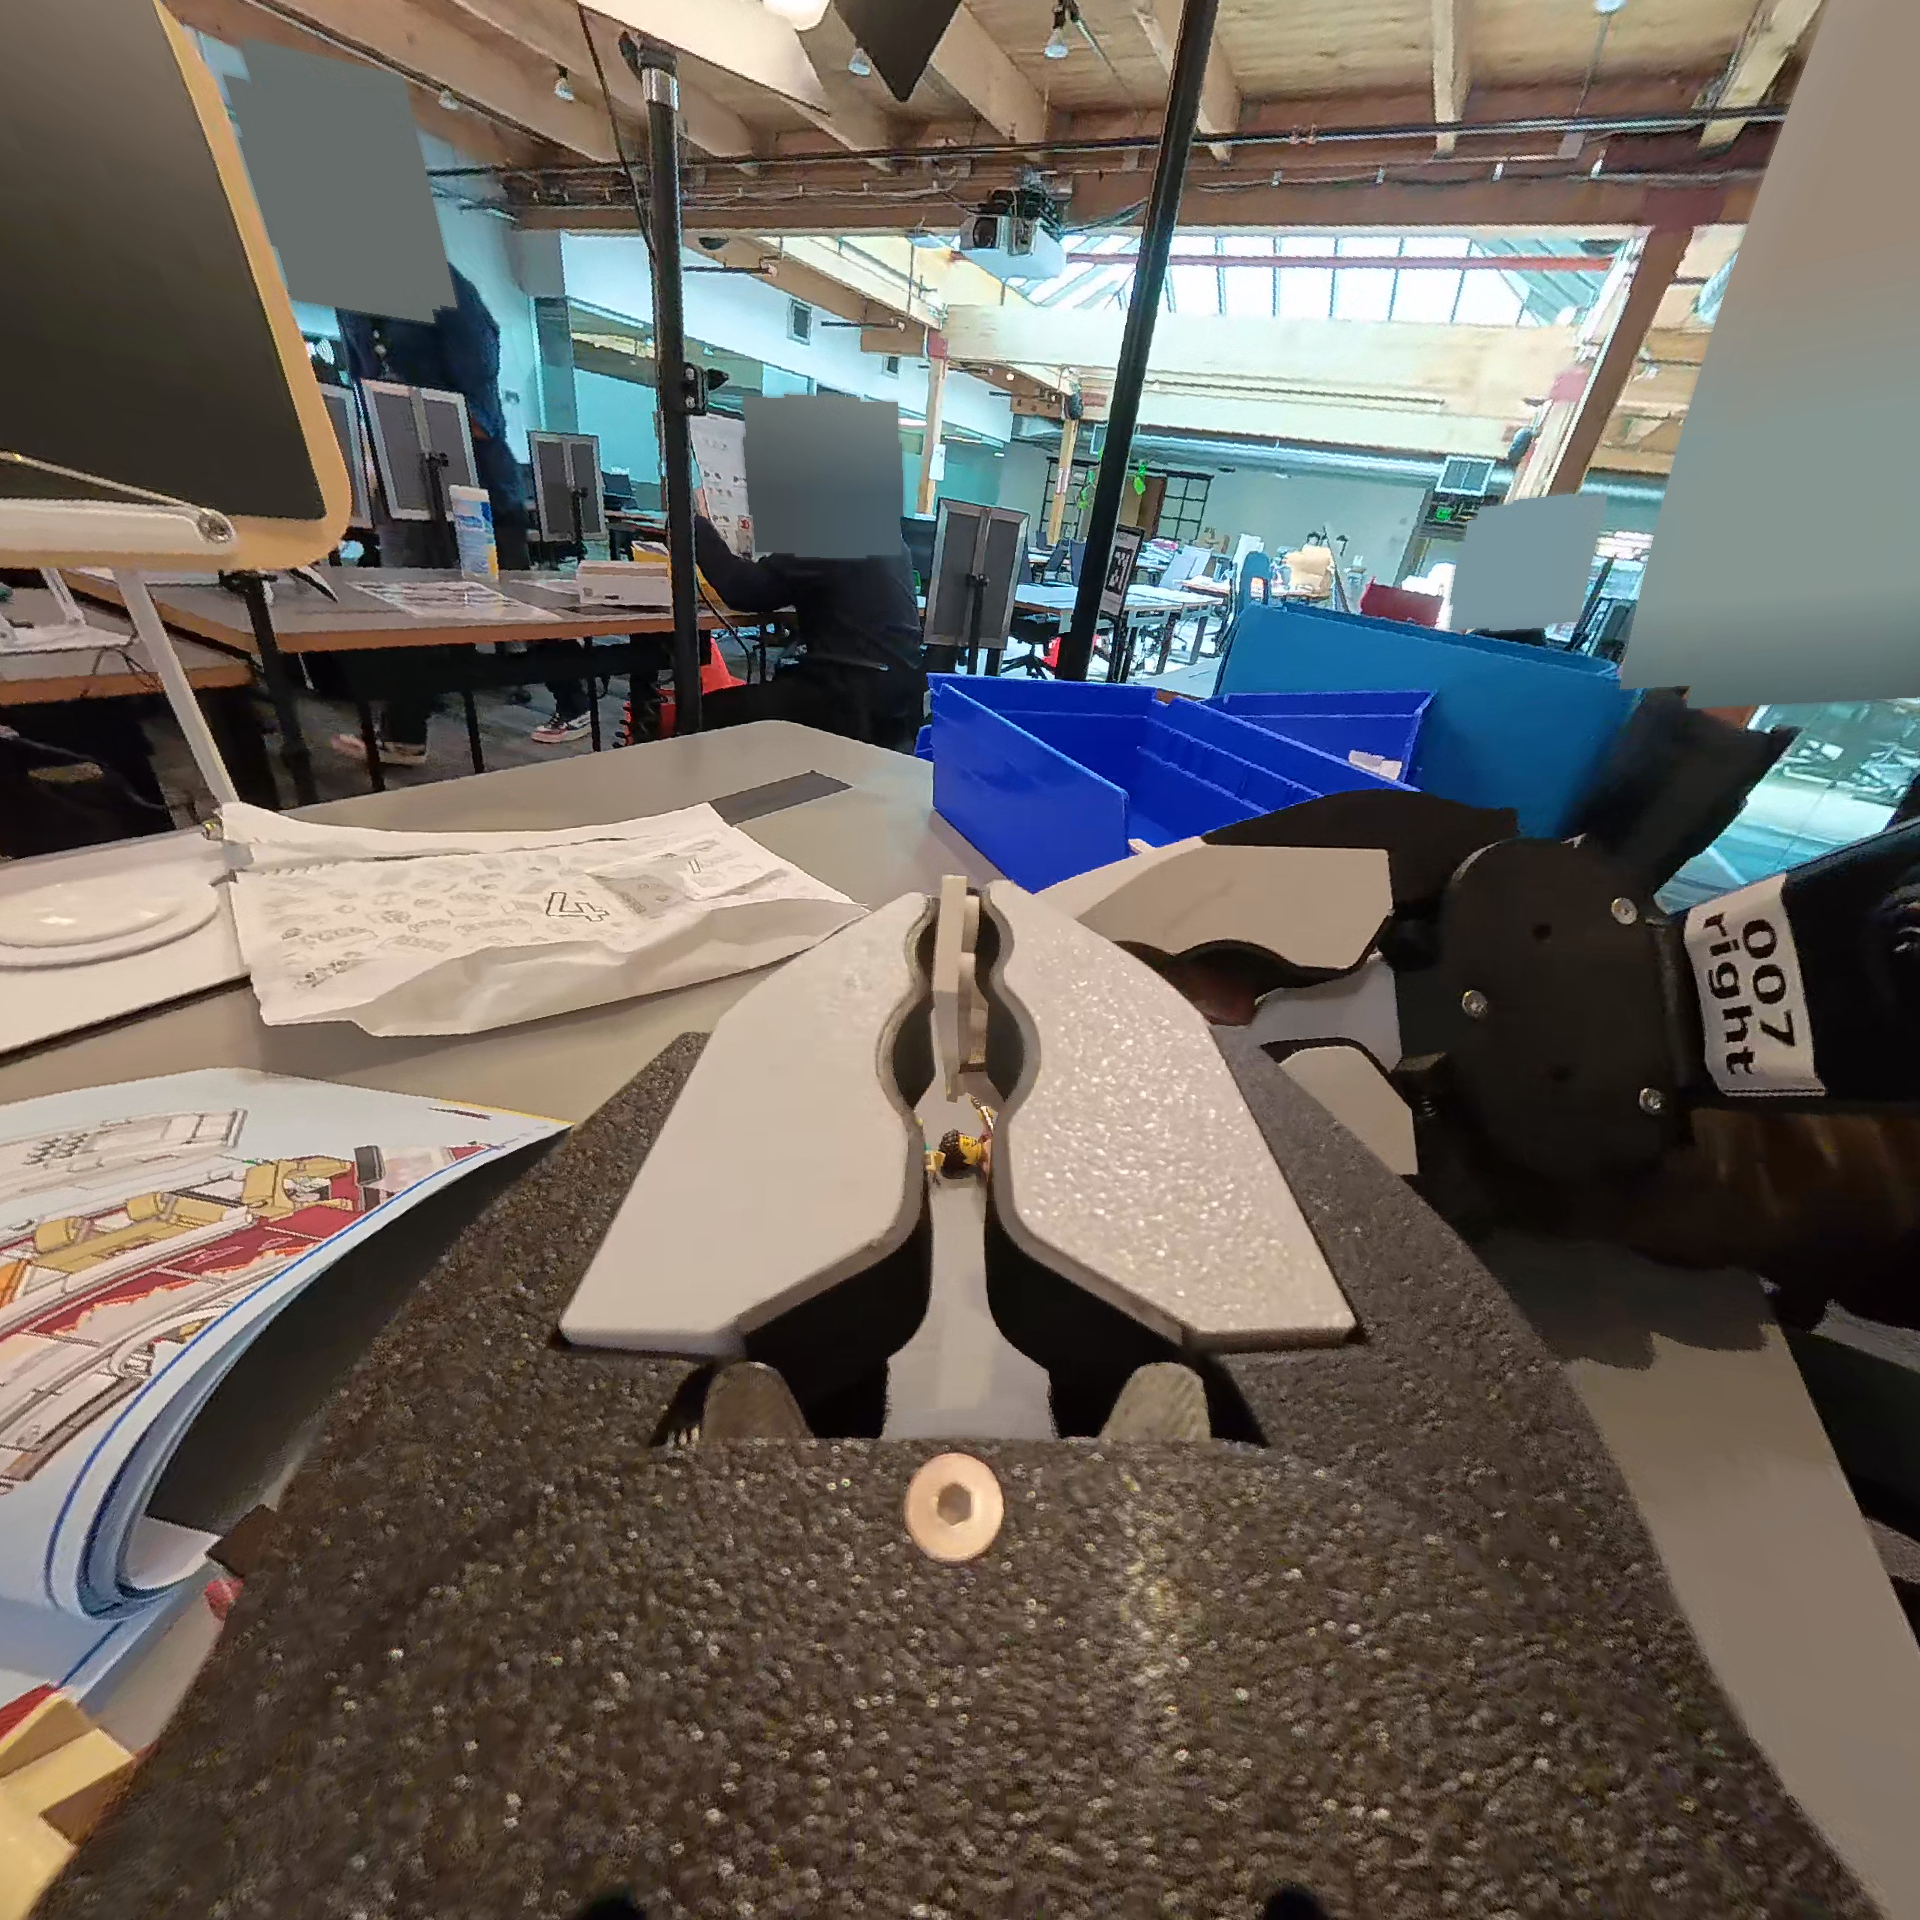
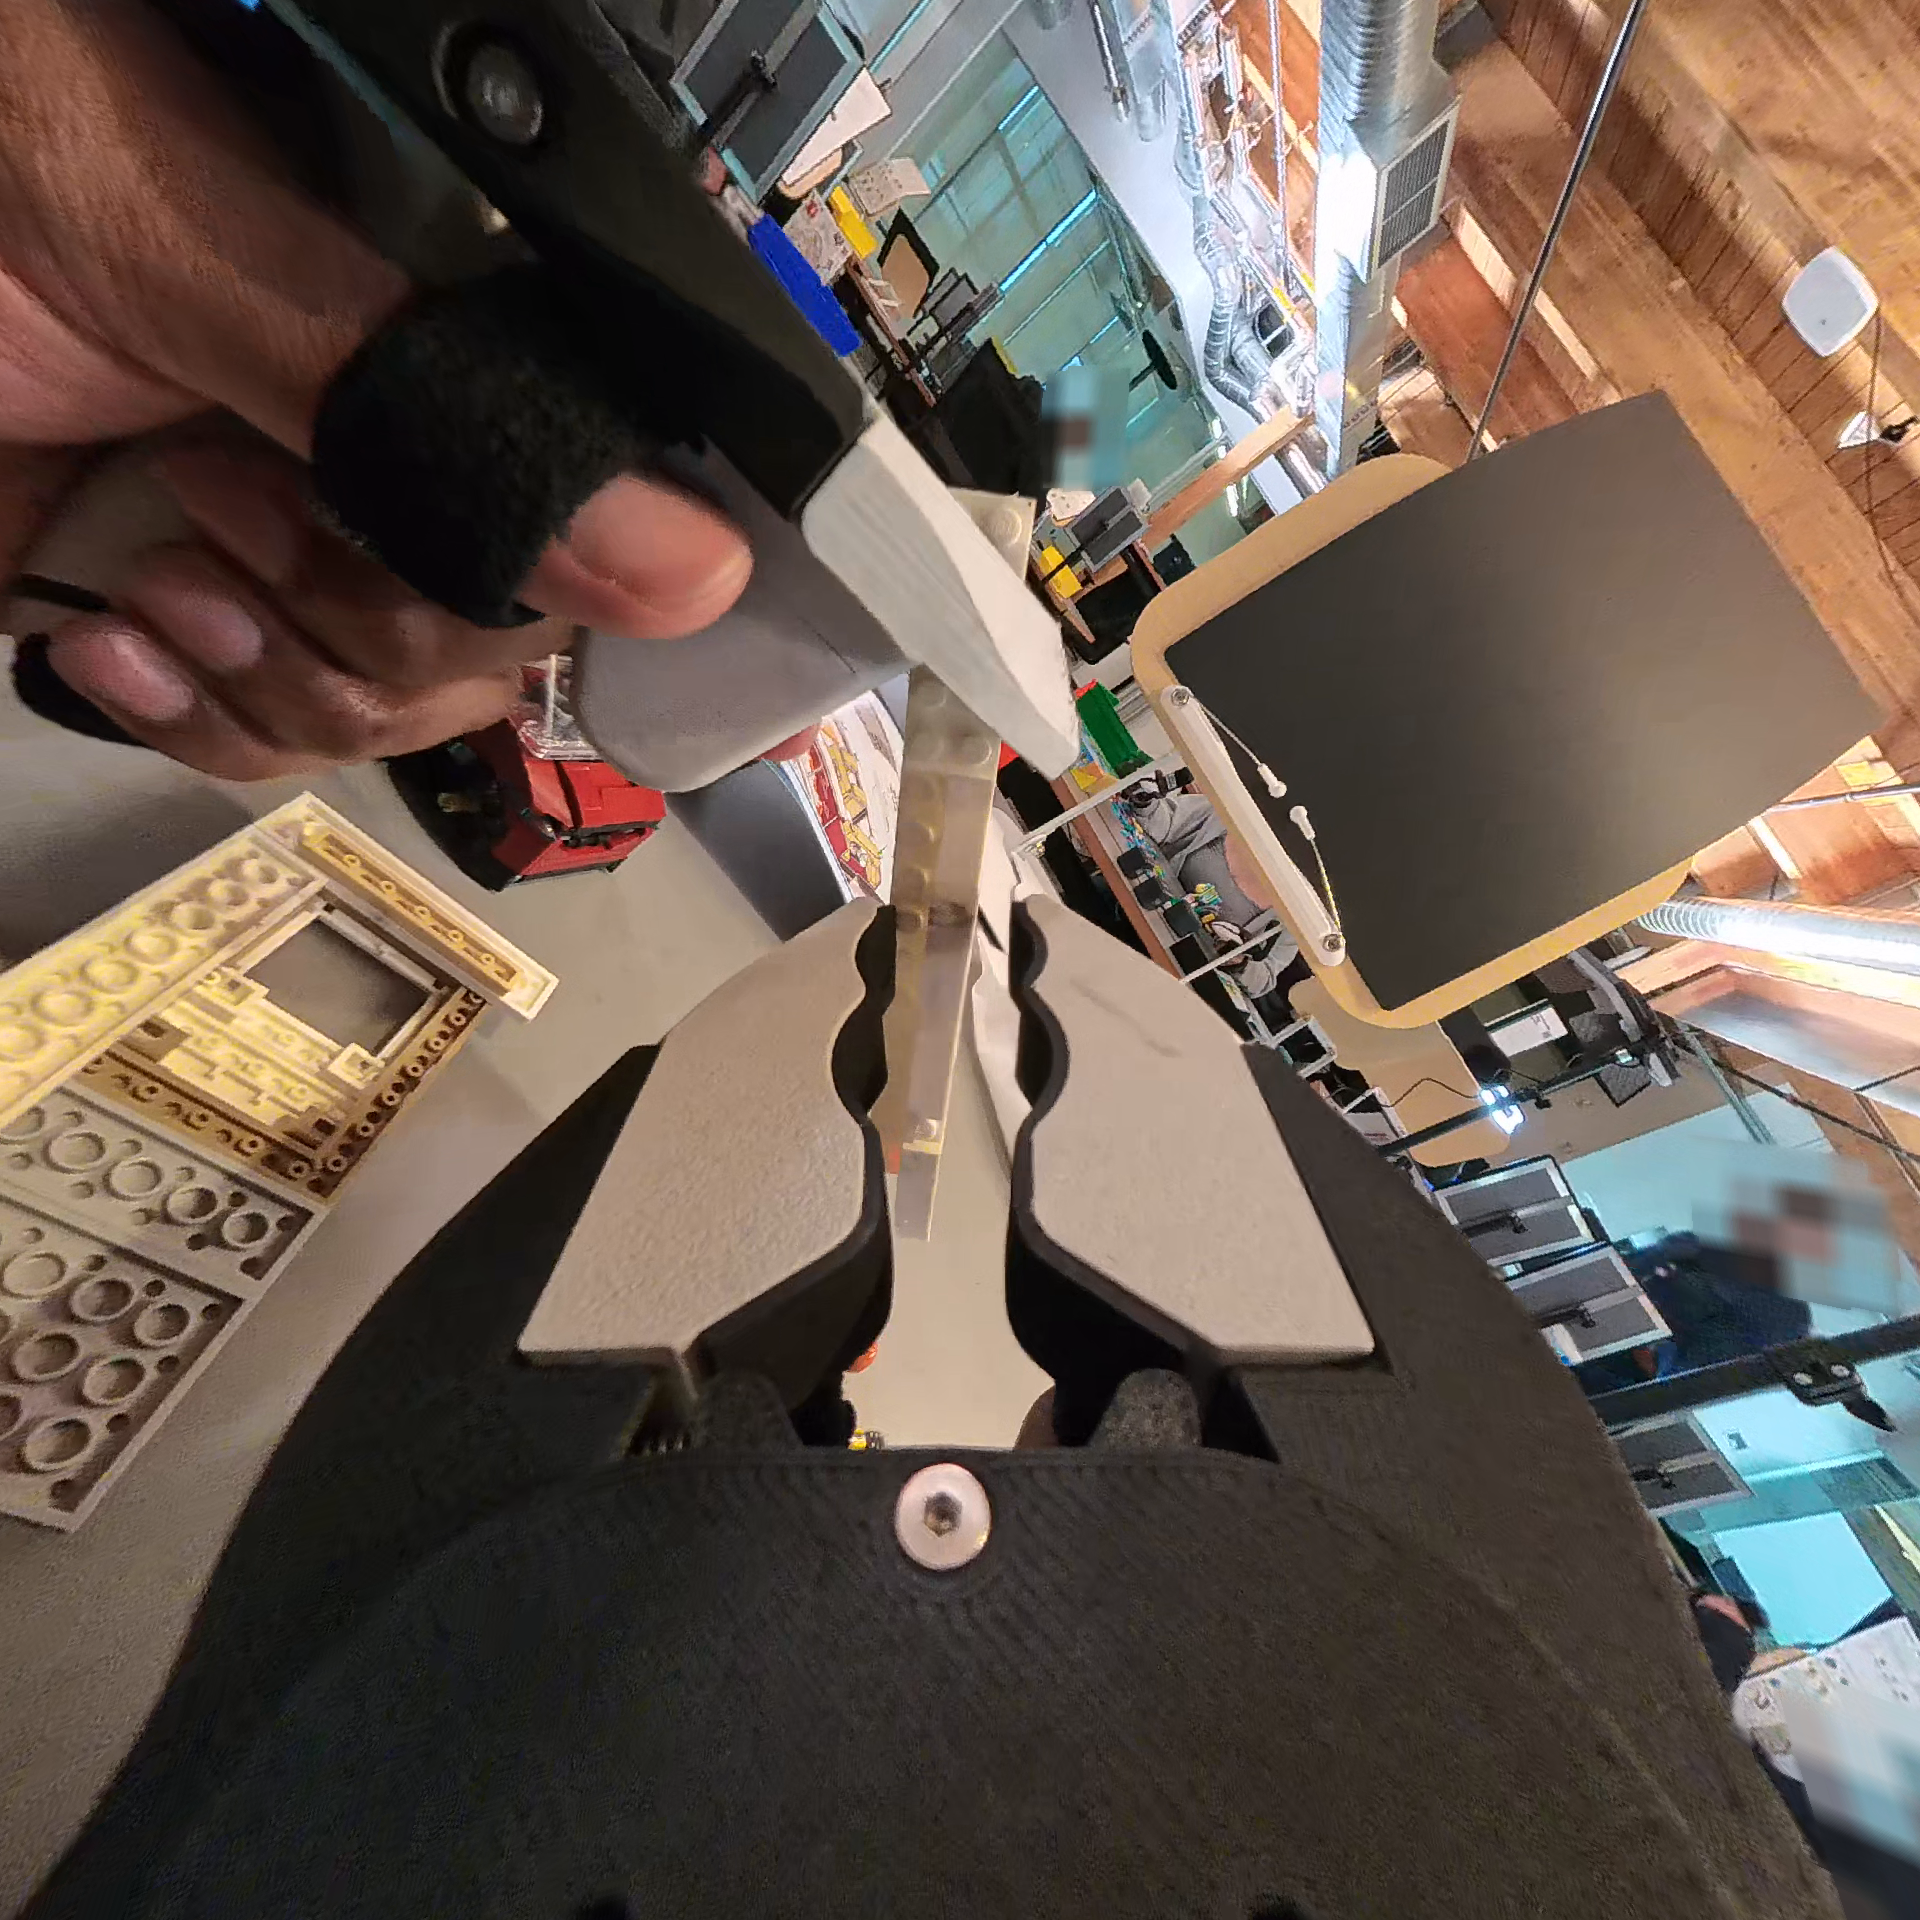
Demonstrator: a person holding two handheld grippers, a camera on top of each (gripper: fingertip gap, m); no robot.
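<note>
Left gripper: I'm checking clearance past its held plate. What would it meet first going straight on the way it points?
Probably nothing nearby: beyond the left gripper, shut on a pale plate, lies bare grey table. The blue bins sit right of that line; depth unclear.

A long, thin pale-grey studded plate (image 2: 940,935) stood edge-on in mid-air, pinched at its far end, its near end loose between open fingers

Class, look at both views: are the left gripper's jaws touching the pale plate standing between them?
Touching. The left wrist view shows the left gripper closed on the thin pale plate, both fingertips against its faces.
</note>
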